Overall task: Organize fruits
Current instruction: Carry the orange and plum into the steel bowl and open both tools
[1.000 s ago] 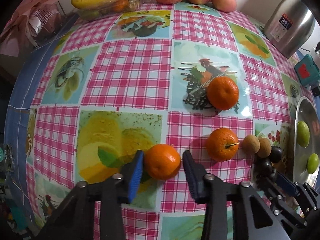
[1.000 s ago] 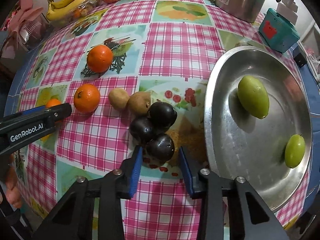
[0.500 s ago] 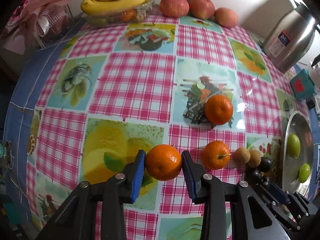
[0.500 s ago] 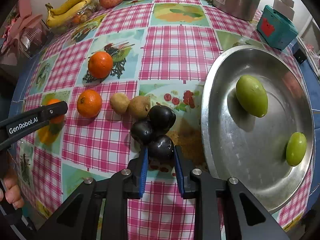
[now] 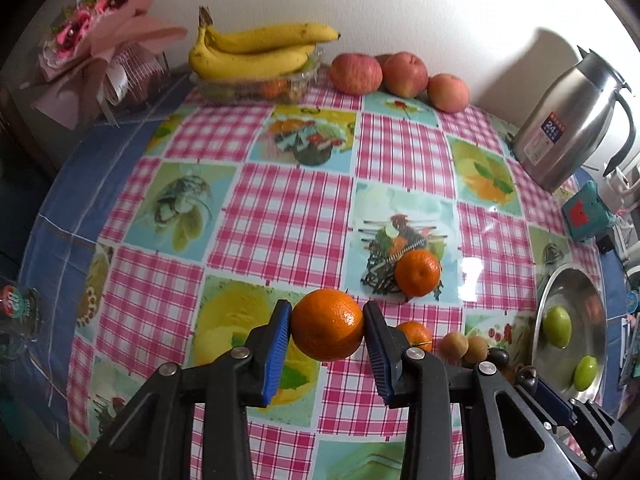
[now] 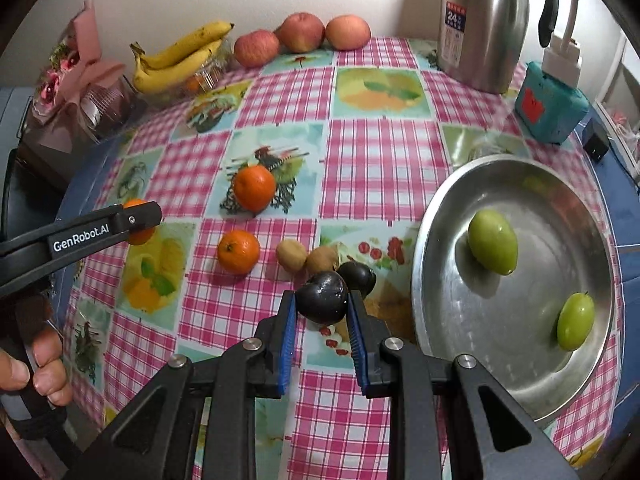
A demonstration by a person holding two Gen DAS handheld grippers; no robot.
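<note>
My left gripper (image 5: pixel 327 326) is shut on an orange (image 5: pixel 327 323) and holds it above the checked tablecloth. Two more oranges lie on the cloth, one further back (image 5: pixel 418 273) and one just right of the held one (image 5: pixel 416 336). My right gripper (image 6: pixel 322 304) is shut on a dark plum (image 6: pixel 322 297), raised off the cloth. Another dark plum (image 6: pixel 360 276) and two brown kiwis (image 6: pixel 292 255) lie just behind it. A steel plate (image 6: pixel 460 320) at the right holds two green fruits (image 6: pixel 493 246).
At the back stand bananas on a clear tray (image 5: pixel 256 56), three apples (image 5: pixel 356 73), a steel thermos (image 6: pixel 482 20) and a teal box (image 6: pixel 550 102). A pink bouquet (image 5: pixel 100 60) lies at the back left. The left gripper's arm (image 6: pixel 80 236) reaches in from the left.
Both grippers closed on their fruit and lifted: the left one with the orange, the right one with the plum. Both cameras now sit higher and tilt toward the wall.
</note>
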